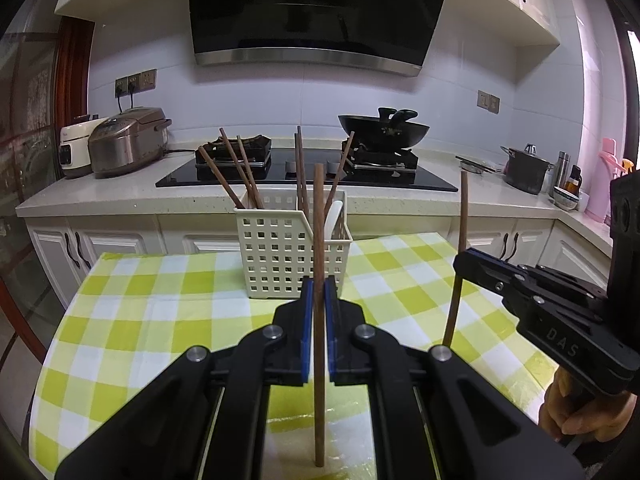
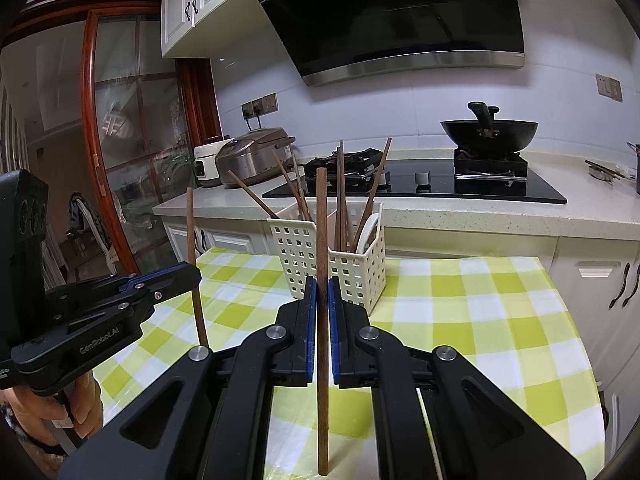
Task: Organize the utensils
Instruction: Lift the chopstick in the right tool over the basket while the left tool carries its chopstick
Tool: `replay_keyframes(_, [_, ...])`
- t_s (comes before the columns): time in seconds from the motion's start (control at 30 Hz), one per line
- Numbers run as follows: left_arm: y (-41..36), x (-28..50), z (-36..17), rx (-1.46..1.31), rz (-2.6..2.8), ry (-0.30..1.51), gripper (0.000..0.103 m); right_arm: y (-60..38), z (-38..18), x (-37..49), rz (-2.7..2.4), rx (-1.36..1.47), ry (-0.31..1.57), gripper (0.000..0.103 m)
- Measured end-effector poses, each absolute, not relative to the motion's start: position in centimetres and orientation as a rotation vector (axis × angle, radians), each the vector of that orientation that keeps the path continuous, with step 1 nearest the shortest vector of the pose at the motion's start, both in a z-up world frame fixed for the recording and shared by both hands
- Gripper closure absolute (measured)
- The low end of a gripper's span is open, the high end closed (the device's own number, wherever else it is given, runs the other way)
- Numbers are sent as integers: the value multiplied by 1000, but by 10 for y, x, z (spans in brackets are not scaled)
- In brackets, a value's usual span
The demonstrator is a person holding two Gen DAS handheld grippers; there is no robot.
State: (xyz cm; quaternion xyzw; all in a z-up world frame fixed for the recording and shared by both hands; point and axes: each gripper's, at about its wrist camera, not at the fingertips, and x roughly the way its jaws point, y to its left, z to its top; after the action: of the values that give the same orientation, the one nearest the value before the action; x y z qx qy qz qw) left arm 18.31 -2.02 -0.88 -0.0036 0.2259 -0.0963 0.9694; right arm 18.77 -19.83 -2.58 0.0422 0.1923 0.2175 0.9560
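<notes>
Left wrist view: left gripper (image 1: 319, 286) clenched on an upright chopstick (image 1: 319, 240); white basket (image 1: 294, 254) just ahead on the checked cloth (image 1: 160, 320), more sticks already inside; right gripper (image 1: 460, 260) grasps a second chopstick (image 1: 462, 216).

Right wrist view: second chopstick centred, vertical, basket just behind it; best to lift clear of the rim, lower tip-first, then release, one stick at a time.

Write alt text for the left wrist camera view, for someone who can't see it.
The left gripper is shut on an upright wooden chopstick above a green-checked tablecloth. To its right, the right gripper holds a second chopstick. Behind stands a white slotted basket of chopsticks.
</notes>
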Motion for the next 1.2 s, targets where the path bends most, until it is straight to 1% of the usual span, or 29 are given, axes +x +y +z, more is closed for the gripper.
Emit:
replay_keyframes(0.93, [-23,181,1,-3,-191,433,97,-193,-16,196,454,63,366,97])
replay_keyframes(1.2, [-20,186,16,15,-186,401,97,-192,-6,205,451,52,347,97])
